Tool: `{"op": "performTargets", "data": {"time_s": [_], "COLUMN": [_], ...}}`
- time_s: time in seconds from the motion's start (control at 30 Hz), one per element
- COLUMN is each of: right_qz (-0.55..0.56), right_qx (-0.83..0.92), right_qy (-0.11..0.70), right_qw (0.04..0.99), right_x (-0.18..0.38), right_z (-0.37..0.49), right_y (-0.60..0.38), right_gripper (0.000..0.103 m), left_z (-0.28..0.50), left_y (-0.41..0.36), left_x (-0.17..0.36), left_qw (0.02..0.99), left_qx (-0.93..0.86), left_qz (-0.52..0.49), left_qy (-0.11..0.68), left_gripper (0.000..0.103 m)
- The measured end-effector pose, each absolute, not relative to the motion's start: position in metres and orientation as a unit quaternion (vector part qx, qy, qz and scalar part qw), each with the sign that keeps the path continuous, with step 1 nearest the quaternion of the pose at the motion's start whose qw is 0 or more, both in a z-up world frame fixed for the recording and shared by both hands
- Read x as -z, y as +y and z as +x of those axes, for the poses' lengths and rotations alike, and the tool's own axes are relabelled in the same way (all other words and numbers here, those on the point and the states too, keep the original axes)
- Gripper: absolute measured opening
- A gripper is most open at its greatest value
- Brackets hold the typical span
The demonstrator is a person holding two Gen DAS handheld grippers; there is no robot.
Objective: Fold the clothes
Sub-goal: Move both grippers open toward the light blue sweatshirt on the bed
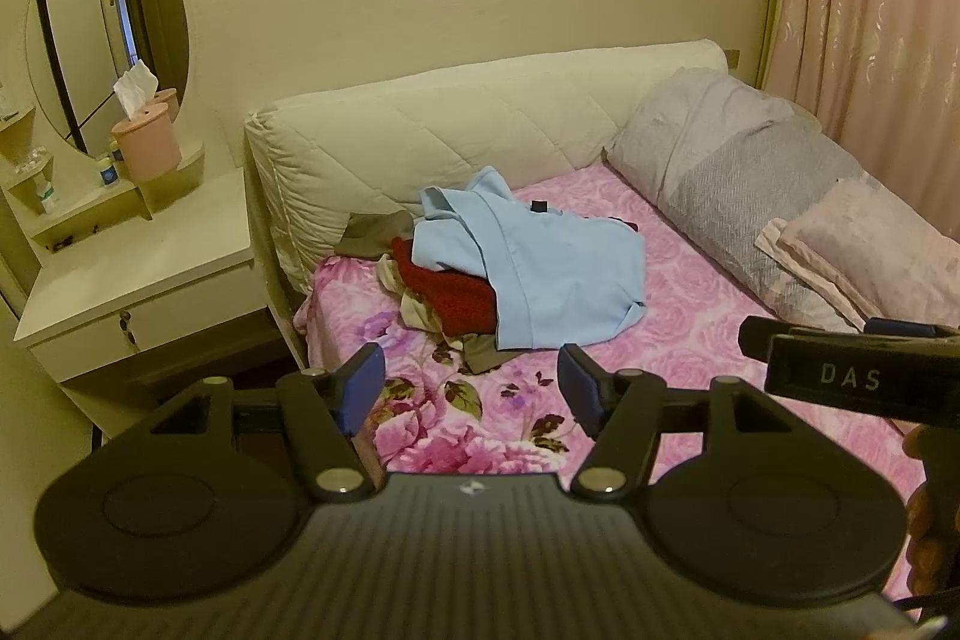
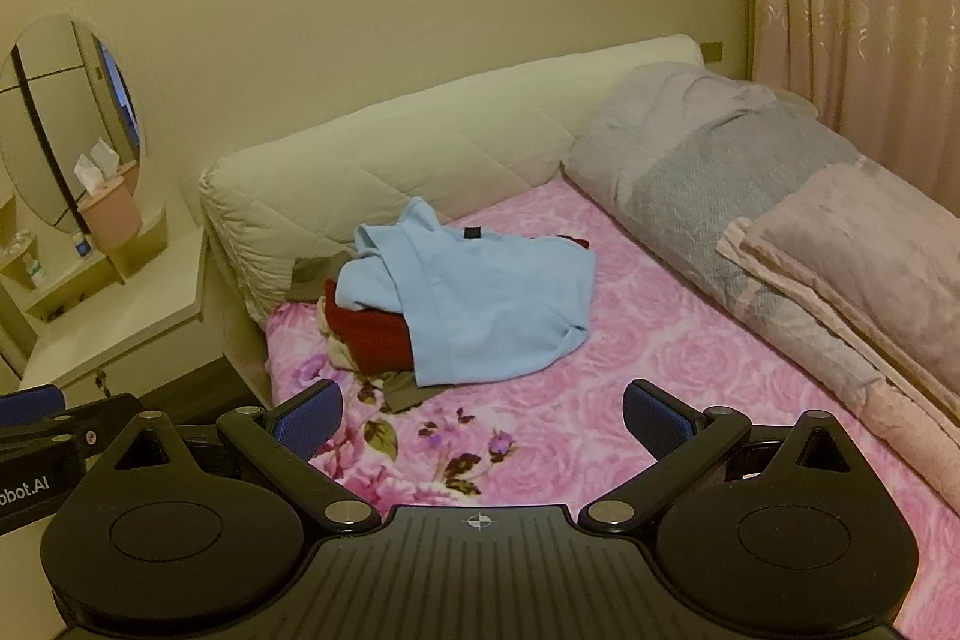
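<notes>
A heap of clothes lies on the pink flowered bed sheet (image 1: 690, 340) (image 2: 630, 370) near the headboard. On top is a light blue shirt (image 1: 552, 268) (image 2: 480, 304), over a dark red garment (image 1: 444, 298) (image 2: 372, 334) and some olive and beige pieces. My left gripper (image 1: 471, 388) hovers open above the sheet, short of the heap, nothing between its blue pads. My right gripper (image 2: 483, 421) is open too, to the right of the left one and also short of the heap. The right gripper's side (image 1: 858, 370) shows at the edge of the left wrist view.
A padded cream headboard (image 1: 480, 124) (image 2: 420, 142) backs the bed. A rolled grey quilt (image 1: 738, 178) (image 2: 720, 184) and a folded pink blanket (image 1: 870, 250) (image 2: 858, 280) lie along the right side by a curtain (image 1: 870, 10). A white dressing table (image 1: 132, 274) with mirror and pink tissue holder (image 1: 147, 148) stands left.
</notes>
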State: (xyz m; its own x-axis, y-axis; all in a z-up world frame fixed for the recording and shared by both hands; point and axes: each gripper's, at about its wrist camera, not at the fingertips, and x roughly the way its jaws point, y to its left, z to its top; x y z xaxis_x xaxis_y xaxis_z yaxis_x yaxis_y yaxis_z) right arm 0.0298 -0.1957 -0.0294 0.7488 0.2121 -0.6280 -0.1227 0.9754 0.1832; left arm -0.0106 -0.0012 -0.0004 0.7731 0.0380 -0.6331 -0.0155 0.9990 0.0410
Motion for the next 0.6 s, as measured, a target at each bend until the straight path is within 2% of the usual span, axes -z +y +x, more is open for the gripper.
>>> {"op": "performTargets", "data": {"time_s": [0.6], "right_qz": [0.084], "right_qx": [-0.093], "right_qy": [0.331], "right_qw": [0.935], "right_x": [0.028], "right_z": [0.019], "right_y": [-0.207], "right_gripper": [0.102], "left_z": [-0.017], "left_y": [-0.010], "left_x": [-0.009], "left_qw": [0.942], "left_qx": [-0.025], "left_qz": [0.029], "left_qy": [0.334], "left_gripper": [0.060]}}
